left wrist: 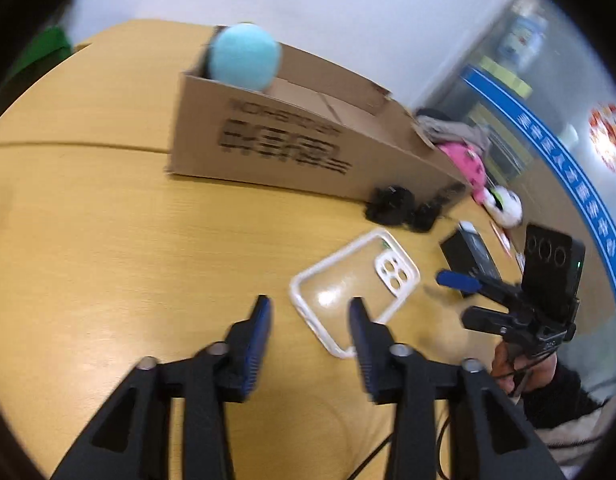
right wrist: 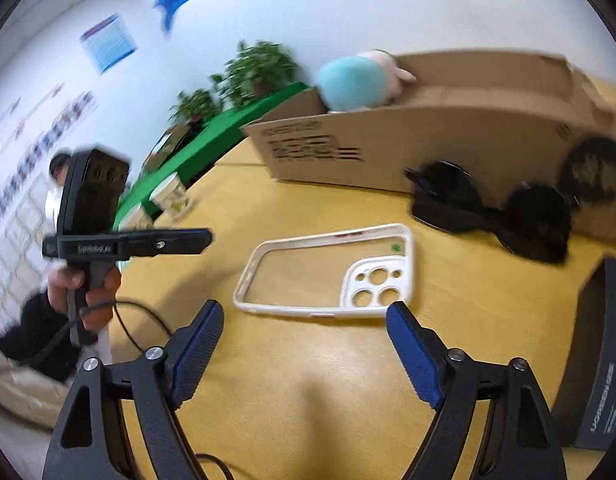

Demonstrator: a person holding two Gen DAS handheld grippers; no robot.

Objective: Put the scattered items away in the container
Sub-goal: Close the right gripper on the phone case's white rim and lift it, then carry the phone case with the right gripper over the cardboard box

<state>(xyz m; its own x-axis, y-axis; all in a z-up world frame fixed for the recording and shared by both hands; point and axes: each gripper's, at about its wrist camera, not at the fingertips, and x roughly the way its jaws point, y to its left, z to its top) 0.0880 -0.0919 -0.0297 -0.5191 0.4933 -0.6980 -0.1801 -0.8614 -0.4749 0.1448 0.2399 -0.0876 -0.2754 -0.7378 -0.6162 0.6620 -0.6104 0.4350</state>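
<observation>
Phone case lies flat on the tabletop, dead ahead of the right claw at its 12 o'clock, just past the fingertips. Long axis runs 9-to-3 across that claw's line, camera cut-out end toward 3. Jaws spread wide, nothing between them.

Left claw is partly open and empty. The same case sits at its 1 o'clock, with the right fingertip over the case's near corner. From here the long axis runs roughly 7-to-1, so it's skewed to that claw.

Judgement: both are near, but the right is squarer on. Its jaws would straddle the long dimension, though, so a wrist roll or a rim pinch looks needed.

Cardboard box stands at 12 to 1 o'clock beyond the case, blue plush already inside. Black hair clips lie at the box's foot, dark box at 3.
</observation>
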